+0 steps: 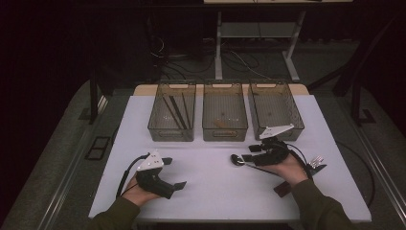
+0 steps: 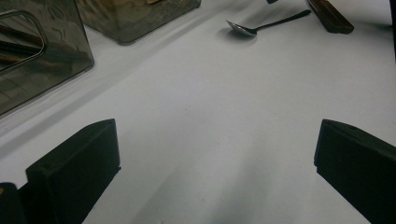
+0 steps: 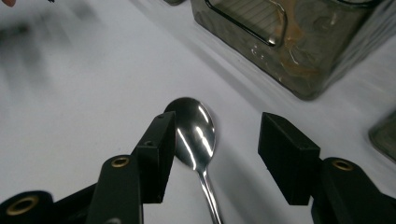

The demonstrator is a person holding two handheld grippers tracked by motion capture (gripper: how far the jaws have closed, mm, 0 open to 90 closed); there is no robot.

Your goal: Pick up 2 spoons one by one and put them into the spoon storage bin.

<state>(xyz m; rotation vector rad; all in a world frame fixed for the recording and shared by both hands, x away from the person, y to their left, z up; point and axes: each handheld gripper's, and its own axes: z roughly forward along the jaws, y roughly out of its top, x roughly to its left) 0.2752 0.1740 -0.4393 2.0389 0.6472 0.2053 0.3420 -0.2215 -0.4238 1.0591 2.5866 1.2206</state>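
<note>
A dark room is surrounding a white worktop (image 1: 215, 191), with cables and the legs of another stand lying on the floor behind it. Three smoky see-through bins are standing in a row along the worktop's far edge: the left bin (image 1: 171, 115) is holding long dark sticks, the middle bin (image 1: 224, 113) is holding a small brownish piece, and the right bin (image 1: 275, 109) is sitting just beyond the person's right hand. The spoon (image 1: 238, 160) is lying flat on the worktop in front of the middle and right bins, bowl pointing left in the high view and its handle running back under the right hand-held gripper (image 1: 249, 158). In the right gripper view the spoon (image 3: 195, 132) is lying between the two black jaws, its bowl right beside the left jaw and clearly apart from the other; the jaws are standing open, not pressing on it. To the right of that hand, forks (image 1: 316, 162) and a dark-handled utensil (image 1: 282, 188) are resting near the worktop's edge. The left hand-held gripper (image 1: 173, 173) is resting low at the near left of the worktop, well apart from the spoon, its jaws standing wide open over bare surface with nothing between them.
</note>
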